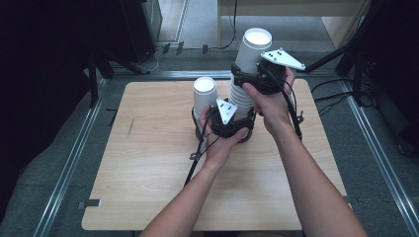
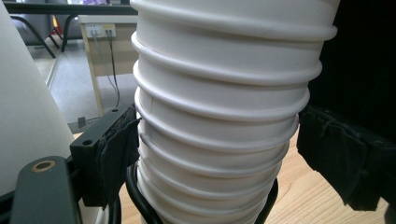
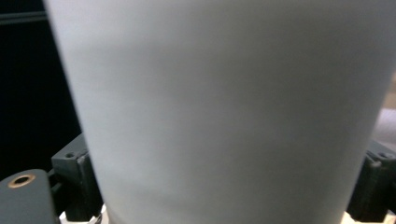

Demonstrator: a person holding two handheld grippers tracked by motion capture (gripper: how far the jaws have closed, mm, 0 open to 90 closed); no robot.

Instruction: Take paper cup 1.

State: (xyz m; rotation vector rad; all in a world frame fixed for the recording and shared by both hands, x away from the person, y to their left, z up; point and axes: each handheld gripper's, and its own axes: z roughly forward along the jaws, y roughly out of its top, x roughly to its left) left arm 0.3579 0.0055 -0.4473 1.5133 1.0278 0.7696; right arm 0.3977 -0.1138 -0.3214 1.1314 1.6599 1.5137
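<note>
While the stack of white paper cups (image 1: 240,96) stands upside down near the middle of the wooden table (image 1: 148,187), both hands are bunched around it, so a lot is covered up. The left gripper (image 2: 215,154) sits low on the stack; in its own view the left pad presses the ribbed rims, but the right pad looks just off them, so I can't tell if it's truly clamped. There's some black ring (image 2: 140,205) at the stack's foot, mostly cut off, no idea what it is. The right gripper (image 3: 224,186) is higher up, around the top cup (image 1: 253,49), which tilts a bit off the stack. Its view is basically a blurry white wall with the jaws poking out at either side, hugging the cup as far as I can see. A single cup (image 1: 204,96) stands upside down just left of the stack, its base hidden behind the left hand (image 1: 220,140).
</note>
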